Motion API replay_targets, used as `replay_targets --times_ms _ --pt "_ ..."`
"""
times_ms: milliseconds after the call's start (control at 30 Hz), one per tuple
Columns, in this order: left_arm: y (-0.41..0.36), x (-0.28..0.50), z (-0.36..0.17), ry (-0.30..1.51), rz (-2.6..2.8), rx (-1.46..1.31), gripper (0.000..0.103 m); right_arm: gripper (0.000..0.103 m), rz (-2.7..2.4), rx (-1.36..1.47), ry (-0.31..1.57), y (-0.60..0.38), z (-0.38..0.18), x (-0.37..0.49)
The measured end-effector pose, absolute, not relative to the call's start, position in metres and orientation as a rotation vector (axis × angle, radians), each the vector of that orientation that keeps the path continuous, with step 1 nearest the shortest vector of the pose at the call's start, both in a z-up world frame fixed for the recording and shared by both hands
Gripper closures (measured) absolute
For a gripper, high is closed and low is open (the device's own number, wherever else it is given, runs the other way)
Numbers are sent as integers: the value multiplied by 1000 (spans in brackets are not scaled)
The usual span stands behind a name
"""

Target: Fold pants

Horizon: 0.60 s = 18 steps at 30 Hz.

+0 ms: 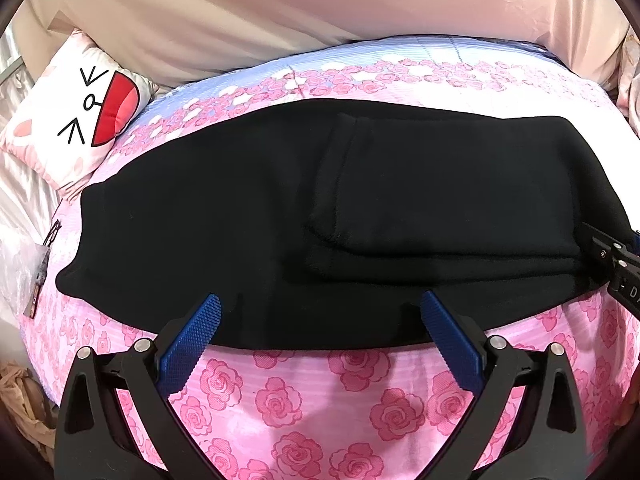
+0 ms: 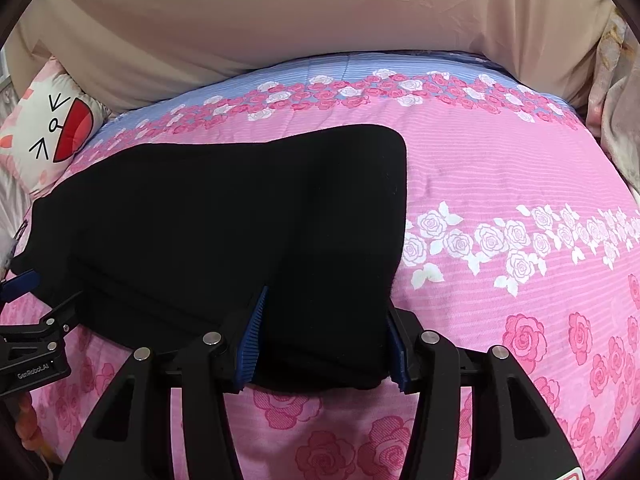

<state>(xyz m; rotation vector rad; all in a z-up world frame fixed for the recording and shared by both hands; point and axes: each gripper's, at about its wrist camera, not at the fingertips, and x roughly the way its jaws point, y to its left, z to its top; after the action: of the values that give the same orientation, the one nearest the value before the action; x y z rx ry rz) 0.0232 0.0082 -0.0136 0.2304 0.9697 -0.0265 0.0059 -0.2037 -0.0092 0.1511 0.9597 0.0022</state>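
Black pants [image 1: 320, 208] lie flat on the rose-print quilt [image 1: 320, 408], stretched crosswise, parallel to the quilt's near edge. All places below are given relative to the pants.

Progress, judged from the layering: in the left wrist view a second layer with a visible hem sits on top of the right half of the pants, so one fold looks already made. The outline is still long and wide; I judge at least one more fold is left, probably bringing one end over the other. The near edge is not squared up.

Left gripper [image 1: 320, 320]: jaws wide apart, tips at the near edge of the pants, left of the overlaid layer. Nothing is between the pads; they hover over or just rest on the cloth, and I cannot tell which.

Right gripper [image 2: 324, 332]: jaws part way apart, set around the near right corner of the pants. Cloth fills the gap between the blue pads [image 2: 250, 340]. Whether the pads actually press it I cannot tell; the black fabric hides the contact line.

Counts:
- pants: one
- grippers: two, each also seen edge-on in the other's camera
- cartoon-face pillow [image 1: 72, 120]: one, beyond the far left end of the pants
- quilt: one
- beige sheet [image 1: 320, 12]: one, behind the pants past the quilt's far edge
- clear plastic packet with a tag [image 1: 32, 264]: one, just off the left end of the pants
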Motion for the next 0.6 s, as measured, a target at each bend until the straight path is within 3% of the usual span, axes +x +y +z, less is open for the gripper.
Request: replay_targets --times_ms 133,200,300,600 --pt "10 23 -13 970 -24 226 5 53 19 192 933 -206 -10 3" --pt "12 24 -13 970 -19 226 5 72 103 308 891 -216 -12 0" --pt "17 28 -14 975 10 222 5 80 215 524 848 -247 -10 -3" --pt "53 35 4 972 116 145 5 88 214 554 849 -321 6 -20"
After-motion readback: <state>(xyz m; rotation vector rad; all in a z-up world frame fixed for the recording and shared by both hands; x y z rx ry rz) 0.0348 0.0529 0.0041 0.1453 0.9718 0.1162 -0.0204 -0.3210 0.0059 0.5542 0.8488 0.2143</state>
